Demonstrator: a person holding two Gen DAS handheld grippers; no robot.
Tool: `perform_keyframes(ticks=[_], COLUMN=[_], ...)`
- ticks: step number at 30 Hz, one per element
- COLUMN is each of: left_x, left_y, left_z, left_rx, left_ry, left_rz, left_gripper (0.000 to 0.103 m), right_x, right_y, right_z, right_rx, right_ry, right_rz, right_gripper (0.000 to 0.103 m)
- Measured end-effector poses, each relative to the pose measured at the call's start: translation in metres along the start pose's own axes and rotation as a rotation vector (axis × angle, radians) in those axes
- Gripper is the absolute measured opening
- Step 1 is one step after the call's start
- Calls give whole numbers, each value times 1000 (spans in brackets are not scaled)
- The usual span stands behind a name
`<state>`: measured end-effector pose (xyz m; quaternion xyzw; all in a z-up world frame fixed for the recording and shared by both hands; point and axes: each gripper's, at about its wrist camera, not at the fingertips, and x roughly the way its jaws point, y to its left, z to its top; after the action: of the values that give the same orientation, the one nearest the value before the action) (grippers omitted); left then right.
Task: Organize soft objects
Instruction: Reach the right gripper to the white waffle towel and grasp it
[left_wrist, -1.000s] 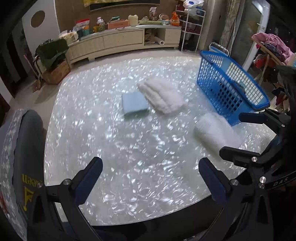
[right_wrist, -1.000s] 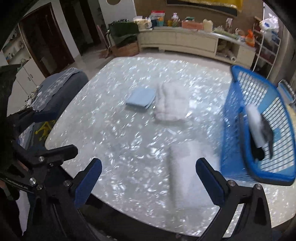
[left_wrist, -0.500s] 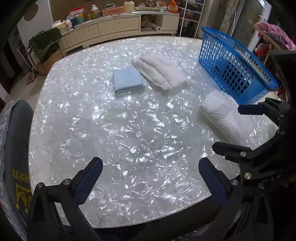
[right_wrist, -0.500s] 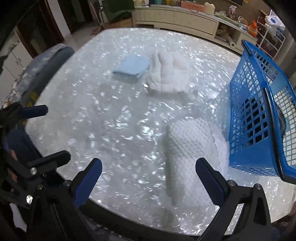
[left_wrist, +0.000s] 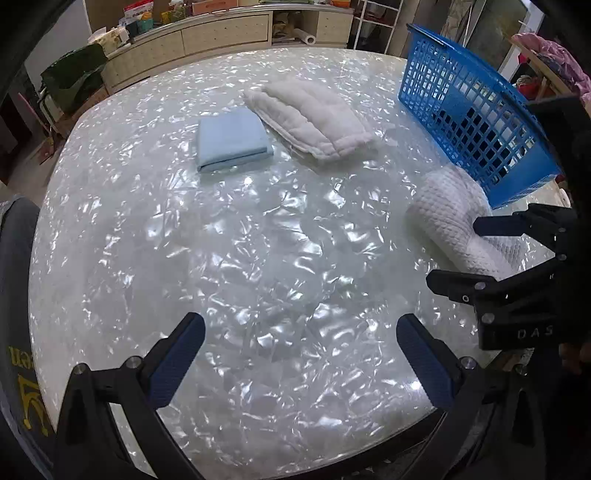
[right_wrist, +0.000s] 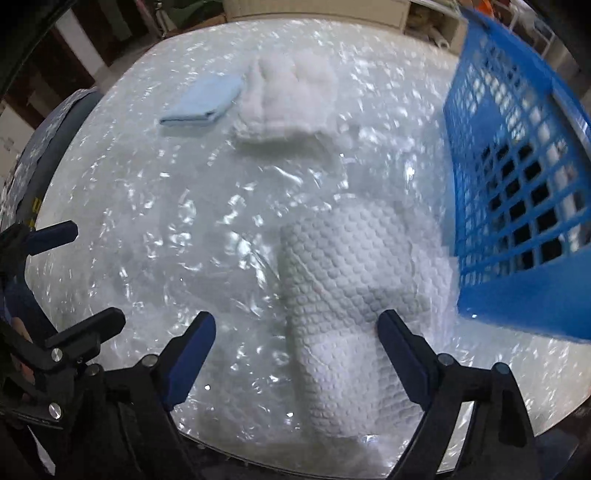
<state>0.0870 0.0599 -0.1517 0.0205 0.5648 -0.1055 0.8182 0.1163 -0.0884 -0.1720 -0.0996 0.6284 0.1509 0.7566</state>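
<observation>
A white waffle-textured rolled towel (right_wrist: 343, 295) lies near the table's front right edge, beside the blue basket (right_wrist: 517, 177). My right gripper (right_wrist: 295, 354) is open, its fingers straddling the near end of this towel; it also shows in the left wrist view (left_wrist: 480, 254). A folded light blue cloth (left_wrist: 231, 138) and a folded white quilted towel (left_wrist: 314, 114) lie side by side at the table's far middle. My left gripper (left_wrist: 301, 358) is open and empty, low over the table's front. The waffle towel also shows in the left wrist view (left_wrist: 450, 221).
The pearly white round table (left_wrist: 240, 258) fills both views. The blue basket (left_wrist: 476, 114) stands at the right edge. A grey chair (left_wrist: 14, 295) stands at the left. A long cabinet (left_wrist: 221, 33) with clutter runs along the back wall.
Both grippers have moved forward and lower toward the table. The right gripper has closed in on the waffle towel, which now lies between its open fingers.
</observation>
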Motion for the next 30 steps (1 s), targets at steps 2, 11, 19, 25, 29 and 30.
perform_keyframes(ticks=[2, 11, 19, 25, 29, 30], left_x=[4, 19, 27, 31, 28, 27], left_y=[1, 0, -1, 2, -2, -3], left_z=[3, 12, 11, 11, 10, 10], left_rx=[3, 4, -2, -1, 11, 12], left_ry=[2, 6, 10, 5, -1, -3], left_rz=[-3, -16, -25, -33, -38, -40], left_gripper=[103, 103, 103, 103, 103, 103], right_x=[4, 18, 21, 14, 14, 14], right_y=[-4, 1, 23, 10, 7, 8], right_z=[0, 8, -4, -14, -17, -19], right_rx=[12, -27, -80, -85, -107, -112], right_ry=[7, 61, 49, 17, 7, 5], right_rz=[11, 21, -70, -133, -141, -147], right_gripper=[87, 98, 79, 41, 38, 36])
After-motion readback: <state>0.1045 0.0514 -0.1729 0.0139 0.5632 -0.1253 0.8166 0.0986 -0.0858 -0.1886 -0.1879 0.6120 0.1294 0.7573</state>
